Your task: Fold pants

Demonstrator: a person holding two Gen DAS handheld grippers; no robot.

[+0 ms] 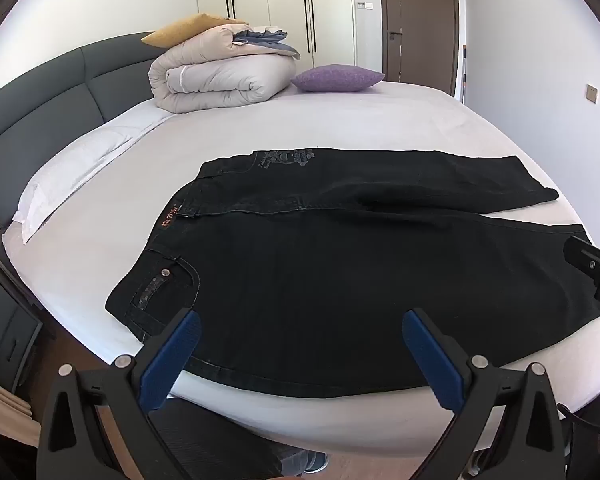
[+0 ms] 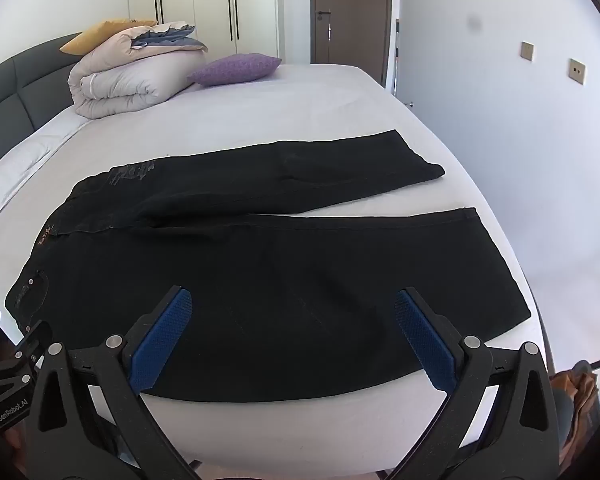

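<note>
Black pants (image 1: 340,272) lie flat across the near half of the bed (image 1: 380,120), waistband toward the left of the frame, both legs running off to the right with a thin wedge of sheet between them. The left gripper (image 1: 300,356) hangs over the near edge, jaws spread wide, nothing between them. The right gripper (image 2: 292,336) does the same, jaws spread and empty. In the upper left, a folded duvet (image 1: 220,76) sits beside a purple pillow (image 1: 336,78).
</note>
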